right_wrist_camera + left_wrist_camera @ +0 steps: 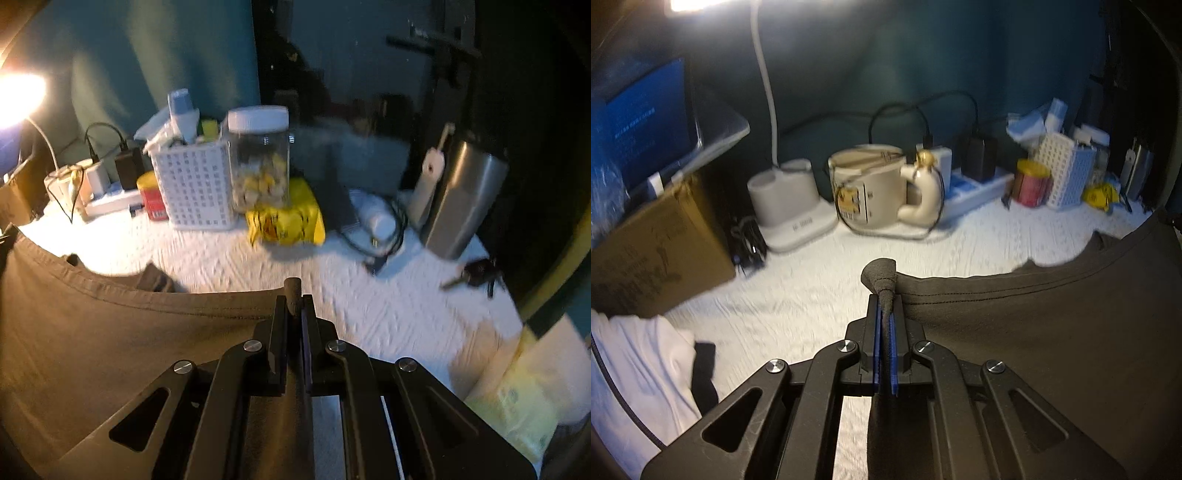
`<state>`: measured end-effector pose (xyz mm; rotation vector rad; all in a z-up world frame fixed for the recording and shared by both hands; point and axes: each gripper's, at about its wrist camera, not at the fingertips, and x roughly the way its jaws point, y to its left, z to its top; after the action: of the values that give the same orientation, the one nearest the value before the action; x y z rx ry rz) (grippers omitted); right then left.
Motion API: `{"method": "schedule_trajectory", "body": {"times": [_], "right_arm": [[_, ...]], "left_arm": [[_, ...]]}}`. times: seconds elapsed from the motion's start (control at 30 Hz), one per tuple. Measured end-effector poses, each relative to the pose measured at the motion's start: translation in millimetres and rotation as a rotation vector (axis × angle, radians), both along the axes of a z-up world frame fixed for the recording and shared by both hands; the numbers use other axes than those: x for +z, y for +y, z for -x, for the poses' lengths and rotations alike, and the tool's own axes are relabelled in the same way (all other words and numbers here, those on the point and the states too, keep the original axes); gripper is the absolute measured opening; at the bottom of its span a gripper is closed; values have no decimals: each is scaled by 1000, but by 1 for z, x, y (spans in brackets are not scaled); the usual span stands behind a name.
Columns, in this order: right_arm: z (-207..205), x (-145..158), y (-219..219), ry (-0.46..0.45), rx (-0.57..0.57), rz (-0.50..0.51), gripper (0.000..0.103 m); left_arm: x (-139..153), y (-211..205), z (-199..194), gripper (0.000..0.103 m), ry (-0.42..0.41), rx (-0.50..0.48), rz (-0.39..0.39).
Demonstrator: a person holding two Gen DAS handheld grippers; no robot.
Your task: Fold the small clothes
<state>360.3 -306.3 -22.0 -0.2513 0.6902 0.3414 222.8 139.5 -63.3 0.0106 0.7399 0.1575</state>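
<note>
Dark cloth of the shirt (1052,332) stretches between the left claw (885,306) and right claw (295,306), each clamped on a pinched corner and angled downward over the table (369,295), so the thin fold could slip free if either pulls unevenly.

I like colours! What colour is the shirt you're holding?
Dark grey-brown shirt, clearest in the left wrist view.

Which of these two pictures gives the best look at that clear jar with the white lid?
The right wrist view. There the clear jar stands upright between a white basket and a yellow packet, its pale and yellow contents visible. The left wrist view shows no jar I can make out.
</note>
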Motion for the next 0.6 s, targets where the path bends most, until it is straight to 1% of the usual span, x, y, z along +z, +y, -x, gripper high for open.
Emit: {"method": "schedule_trajectory", "body": {"times": [0.1,0.2,0.4,0.6], "right_arm": [[-10,8,1,-21,1,-2,7],[-20,7,3,-19,8,-7,7],[-40,-20,4,32,12,-6,7],[-54,-55,3,98,-2,9,7]], "left_arm": [[5,4,-6,3,-15,12,-8],[4,9,-15,3,-16,16,-15],[-12,12,-30,3,15,27,-14],[-40,12,-44,3,107,38,-18]]}}
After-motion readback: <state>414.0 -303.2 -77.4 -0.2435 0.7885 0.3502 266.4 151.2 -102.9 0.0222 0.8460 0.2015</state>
